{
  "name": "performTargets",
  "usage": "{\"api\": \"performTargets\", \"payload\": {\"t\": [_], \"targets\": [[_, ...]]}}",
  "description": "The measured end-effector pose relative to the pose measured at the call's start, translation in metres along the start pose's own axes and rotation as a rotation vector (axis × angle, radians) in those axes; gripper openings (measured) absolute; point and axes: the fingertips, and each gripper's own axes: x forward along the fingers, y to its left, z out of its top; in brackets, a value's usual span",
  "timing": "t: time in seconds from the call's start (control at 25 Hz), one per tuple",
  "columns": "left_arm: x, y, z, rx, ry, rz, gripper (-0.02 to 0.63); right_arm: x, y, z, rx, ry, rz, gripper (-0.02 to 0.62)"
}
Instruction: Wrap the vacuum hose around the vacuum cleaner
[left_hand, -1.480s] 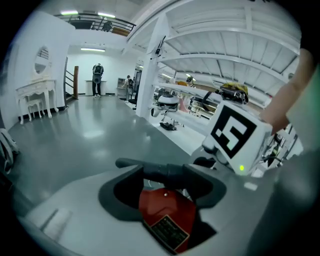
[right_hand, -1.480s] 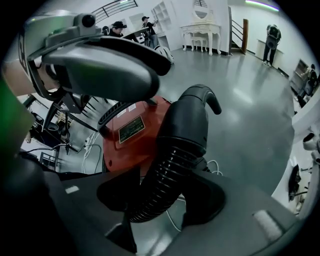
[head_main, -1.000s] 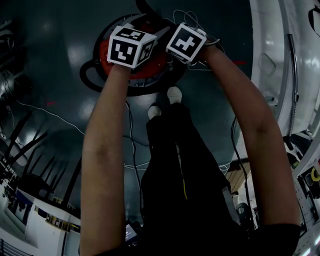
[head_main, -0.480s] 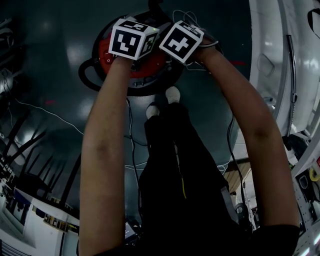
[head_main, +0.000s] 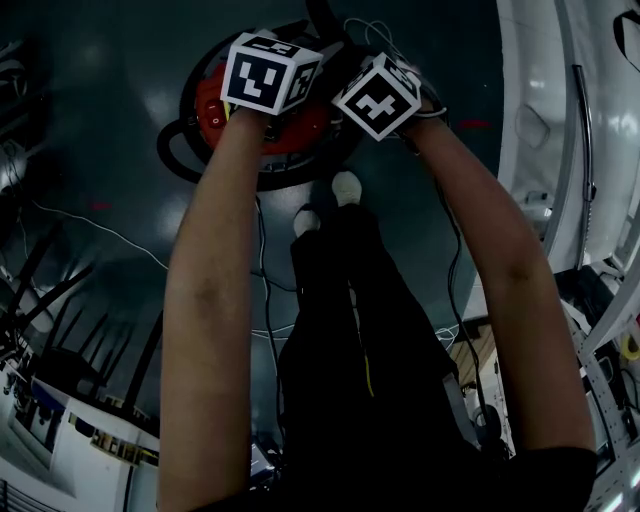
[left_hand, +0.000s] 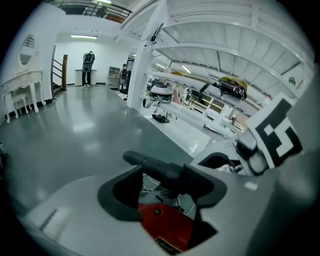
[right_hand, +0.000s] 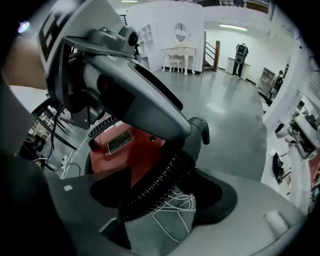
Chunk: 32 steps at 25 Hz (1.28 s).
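Observation:
The red vacuum cleaner (head_main: 212, 100) stands on the grey floor, with its black hose (head_main: 172, 150) looped round its base. Both marker cubes hover over it, the left cube (head_main: 270, 72) beside the right cube (head_main: 378, 95). My left gripper (left_hand: 167, 192) has just been closing, and its pads press on the hose's smooth black end tube (left_hand: 165, 172), held above the red body (left_hand: 167, 227). My right gripper (right_hand: 165, 200) has just been opening. The ribbed hose (right_hand: 155, 187) runs loose between its jaws, over a white cable (right_hand: 175, 210).
The person's white shoes (head_main: 347, 187) stand just in front of the vacuum. White shelving (head_main: 560, 120) runs along the right. Thin cables (head_main: 100, 230) trail over the floor at the left, and dark racks fill the lower left corner. People stand far off (left_hand: 88, 62).
The right marker cube has tipped and rolled, sliding slightly down and right. The left cube has crept a little up the picture. Both arms stay over the vacuum.

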Motion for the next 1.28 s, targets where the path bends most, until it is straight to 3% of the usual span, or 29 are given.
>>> {"api": "performTargets", "payload": {"t": [0.08, 0.16, 0.2, 0.24, 0.4, 0.6, 0.72, 0.8, 0.92, 1.08, 1.28], "targets": [[0.002, 0.000, -0.006, 0.043, 0.037, 0.026, 0.253, 0.000, -0.001, -0.007, 0.015, 0.007, -0.011, 0.374], [0.002, 0.007, -0.017, 0.127, 0.095, 0.096, 0.122, 0.001, -0.001, -0.014, 0.060, 0.000, 0.008, 0.371], [0.001, 0.009, -0.021, 0.152, 0.099, 0.118, 0.091, 0.001, -0.001, -0.017, 0.072, -0.009, 0.017, 0.371], [-0.002, 0.010, -0.020, 0.143, 0.075, 0.119, 0.092, 0.001, -0.001, -0.018, 0.072, -0.025, 0.020, 0.371], [-0.016, 0.022, -0.005, -0.041, -0.043, 0.086, 0.143, -0.005, 0.003, 0.001, 0.002, -0.130, 0.011, 0.370], [-0.019, 0.030, -0.004, -0.031, -0.039, 0.111, 0.171, 0.004, 0.013, 0.016, -0.104, -0.099, 0.035, 0.372], [-0.015, 0.029, 0.003, -0.097, -0.072, 0.067, 0.260, 0.010, 0.015, 0.021, -0.128, -0.066, 0.057, 0.371], [-0.007, 0.022, 0.003, -0.080, -0.053, 0.047, 0.295, 0.014, 0.016, 0.022, -0.140, -0.039, 0.086, 0.371], [0.006, 0.015, -0.008, 0.016, 0.019, 0.061, 0.311, 0.015, 0.015, 0.023, -0.141, -0.032, 0.097, 0.382], [0.013, 0.018, -0.010, 0.026, 0.046, 0.067, 0.302, 0.007, 0.014, 0.028, -0.177, -0.090, 0.063, 0.482], [0.019, 0.028, -0.011, 0.010, 0.074, 0.130, 0.284, -0.007, 0.009, 0.023, -0.097, -0.181, 0.024, 0.436]]}}
